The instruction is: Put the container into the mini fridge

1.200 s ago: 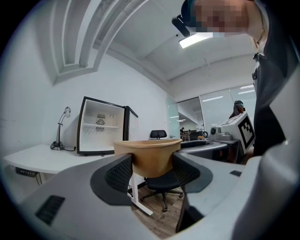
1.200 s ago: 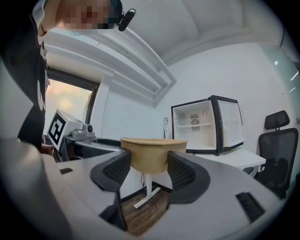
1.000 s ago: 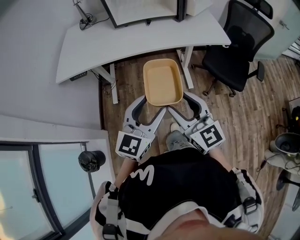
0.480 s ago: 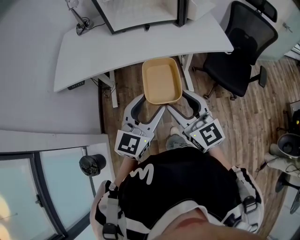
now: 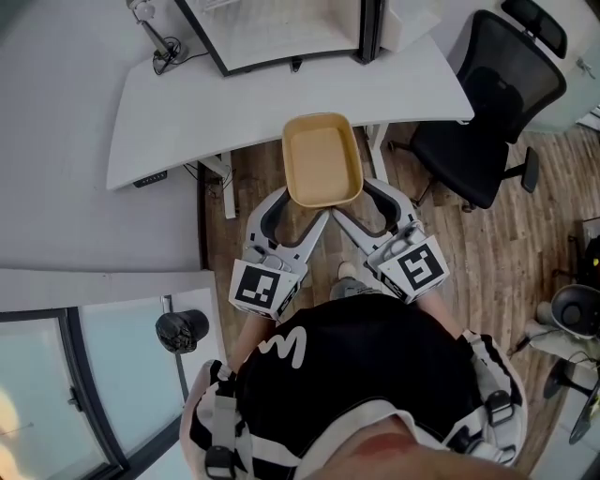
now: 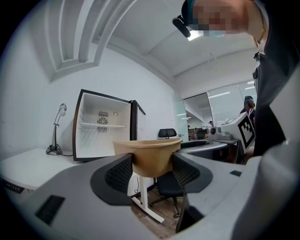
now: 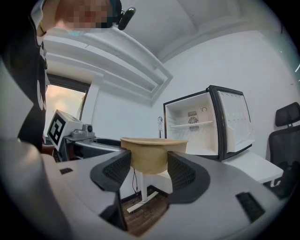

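A tan, empty, rounded-rectangle container [image 5: 323, 159] hangs in the air in front of me, level, its far rim over the edge of the white desk [image 5: 234, 103]. My left gripper [image 5: 302, 204] is shut on its near left corner and my right gripper [image 5: 361, 199] on its near right corner. In the left gripper view the container [image 6: 147, 157] sits pinched between the jaws of the left gripper [image 6: 151, 165]. The right gripper view shows the container [image 7: 152, 154] clamped the same way in the right gripper [image 7: 149, 164]. The mini fridge [image 5: 281, 28] stands on the desk with its door open and a white interior [image 6: 101, 126] with one shelf.
A black office chair [image 5: 487, 103] stands to the right of the desk on the wooden floor. A small stand with a cable [image 5: 150, 28] sits on the desk left of the fridge. The fridge door [image 7: 236, 124] swings out to the right. A glass partition [image 5: 56, 375] is at my left.
Both grippers have carried the container a little forward toward the desk; the desk and fridge now sit closer in the head view. The grip has not changed.
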Available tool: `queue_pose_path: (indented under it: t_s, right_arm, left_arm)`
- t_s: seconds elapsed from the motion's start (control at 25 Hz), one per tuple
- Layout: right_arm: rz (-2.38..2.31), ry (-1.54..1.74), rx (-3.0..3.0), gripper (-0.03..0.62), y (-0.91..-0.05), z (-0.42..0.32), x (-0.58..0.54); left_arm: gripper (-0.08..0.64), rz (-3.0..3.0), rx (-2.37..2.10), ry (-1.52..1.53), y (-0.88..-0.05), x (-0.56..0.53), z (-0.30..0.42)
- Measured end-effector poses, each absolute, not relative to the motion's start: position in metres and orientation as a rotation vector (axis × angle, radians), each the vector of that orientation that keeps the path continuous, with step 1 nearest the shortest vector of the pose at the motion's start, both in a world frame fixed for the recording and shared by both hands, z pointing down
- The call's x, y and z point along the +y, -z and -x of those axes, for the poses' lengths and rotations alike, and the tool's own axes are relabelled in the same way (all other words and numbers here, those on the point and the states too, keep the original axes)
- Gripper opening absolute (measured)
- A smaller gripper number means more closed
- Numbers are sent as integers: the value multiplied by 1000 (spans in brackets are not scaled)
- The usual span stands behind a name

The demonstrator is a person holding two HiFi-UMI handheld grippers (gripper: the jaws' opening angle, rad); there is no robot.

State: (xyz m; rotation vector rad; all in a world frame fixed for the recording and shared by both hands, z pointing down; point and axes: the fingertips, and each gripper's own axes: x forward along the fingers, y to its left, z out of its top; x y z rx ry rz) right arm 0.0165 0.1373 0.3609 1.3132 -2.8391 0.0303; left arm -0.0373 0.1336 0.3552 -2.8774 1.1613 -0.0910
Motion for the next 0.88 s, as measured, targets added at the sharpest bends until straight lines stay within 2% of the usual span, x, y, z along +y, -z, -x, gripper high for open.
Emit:
queue_pose_path:
  t_s: [0.44,0.68,0.88]
  right_arm:
    - [-1216,27,-2875,256,-363,-27,92]
    - [-1203,-19,-2843,256,-367,-35,72]
    - [-1180,-34,-2850,256,-371,-35,64]
  left_arm:
    - [270,2879,1255,76,-359,92,24]
    - [270,2850,1303,210,-365,74,20]
    - [270,2846,1296,99,-367,67,18]
